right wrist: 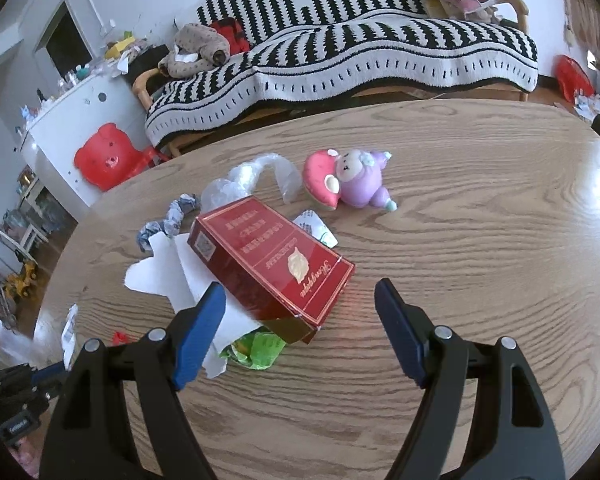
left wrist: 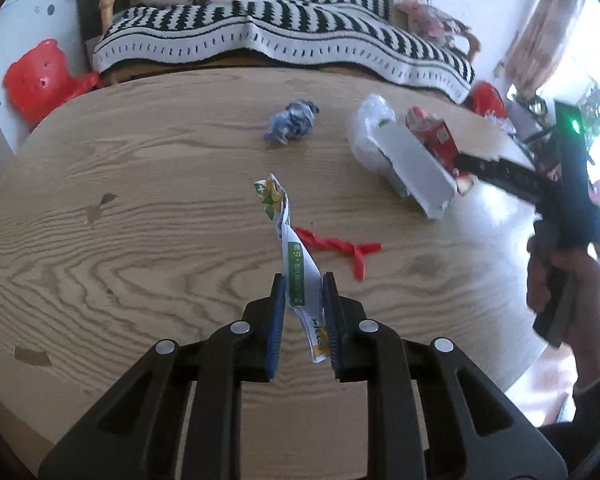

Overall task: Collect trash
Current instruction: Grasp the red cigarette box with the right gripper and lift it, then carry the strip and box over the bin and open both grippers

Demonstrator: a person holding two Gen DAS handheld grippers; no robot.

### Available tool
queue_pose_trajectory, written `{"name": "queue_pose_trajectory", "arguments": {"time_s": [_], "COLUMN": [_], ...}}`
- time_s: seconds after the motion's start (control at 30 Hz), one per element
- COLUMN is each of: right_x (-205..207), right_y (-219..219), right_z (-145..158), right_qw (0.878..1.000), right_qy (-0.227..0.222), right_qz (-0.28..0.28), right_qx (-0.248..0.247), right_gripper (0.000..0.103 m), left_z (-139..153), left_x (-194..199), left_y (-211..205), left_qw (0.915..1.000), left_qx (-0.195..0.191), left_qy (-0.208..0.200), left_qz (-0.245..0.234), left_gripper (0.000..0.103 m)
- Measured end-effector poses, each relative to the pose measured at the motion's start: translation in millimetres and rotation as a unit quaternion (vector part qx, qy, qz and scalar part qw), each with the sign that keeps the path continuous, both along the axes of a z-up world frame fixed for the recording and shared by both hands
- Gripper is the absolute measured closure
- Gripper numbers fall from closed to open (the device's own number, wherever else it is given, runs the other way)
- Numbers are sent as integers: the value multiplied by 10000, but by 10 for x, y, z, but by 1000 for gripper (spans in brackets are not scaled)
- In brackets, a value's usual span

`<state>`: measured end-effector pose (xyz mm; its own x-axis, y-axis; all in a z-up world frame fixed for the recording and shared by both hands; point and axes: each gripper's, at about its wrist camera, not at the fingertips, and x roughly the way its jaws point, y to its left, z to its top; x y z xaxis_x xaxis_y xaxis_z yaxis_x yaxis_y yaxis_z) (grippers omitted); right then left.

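Hidden or unclear: the lower end of the white-and-green wrapper point(left wrist: 290, 258) sits between the pads of the left gripper point(left wrist: 303, 286), and its small print cannot be read; the green crumpled wrapper point(right wrist: 256, 350) is mostly covered by the red carton point(right wrist: 270, 262); the torn white paper point(right wrist: 172, 276) runs under that carton and behind the right gripper's left finger; the person's hand point(left wrist: 556, 284) is cut off at the right edge of the left wrist view. Left gripper: fingers narrow, clamped on the white-and-green wrapper, which stands up twisted above the wooden table point(left wrist: 140, 208), clear of the surface. Right gripper point(right wrist: 300, 300): fingers wide apart, nothing between the pads, the carton's near corner lying just ahead of the gap. Counts on the table: one red carton, one torn white paper, one green crumpled wrapper, one blue-and-white crumpled wrapper point(left wrist: 291, 122), one clear plastic film point(right wrist: 260, 172), one red twisted strip point(left wrist: 336, 246), one small plush doll point(right wrist: 350, 180) in pink and purple. The strip lies just beyond the left fingertips; the blue-and-white wrapper lies farther off, well apart from the strip. Surroundings: a sofa under a black-and-white striped blanket point(right wrist: 340, 48) behind the table, a stuffed toy point(right wrist: 198, 50) on it, a red bear-shaped stool point(right wrist: 106, 156) beside a white cabinet point(right wrist: 56, 136).
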<state>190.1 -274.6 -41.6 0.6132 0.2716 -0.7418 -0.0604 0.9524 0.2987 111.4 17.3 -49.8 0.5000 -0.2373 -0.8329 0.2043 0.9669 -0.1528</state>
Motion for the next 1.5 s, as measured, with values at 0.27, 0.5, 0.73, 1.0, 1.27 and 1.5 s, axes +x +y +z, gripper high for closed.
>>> {"name": "queue_pose_trajectory", "arguments": {"time_s": [0.27, 0.5, 0.73, 1.0, 1.27, 1.5], "right_x": [147, 169, -13, -424, -1299, -2156], "right_y": [198, 241, 289, 119, 189, 318], "right_z": [-73, -54, 146, 468, 804, 742], "right_qw": [9984, 9978, 9962, 9966, 9941, 9936], "right_qy": [-167, -278, -462, -628, -821, -751], "right_qz": [81, 157, 228, 248, 545, 825], "right_qx": [-526, -580, -702, -479, -445, -177], "right_gripper": [28, 53, 72, 73, 74, 74], "left_z": [-56, -52, 13, 159, 302, 334], "left_x": [-16, -13, -74, -260, -587, -1093], "left_y": [19, 48, -1, -103, -268, -447], "left_qw": [9999, 9999, 9999, 9995, 9986, 9962], "left_qx": [97, 131, 156, 113, 8, -103], "left_qy": [82, 63, -26, -242, -398, -503], "left_qz": [11, 48, 25, -145, -362, -703], "left_gripper": [85, 85, 85, 85, 85, 85]}}
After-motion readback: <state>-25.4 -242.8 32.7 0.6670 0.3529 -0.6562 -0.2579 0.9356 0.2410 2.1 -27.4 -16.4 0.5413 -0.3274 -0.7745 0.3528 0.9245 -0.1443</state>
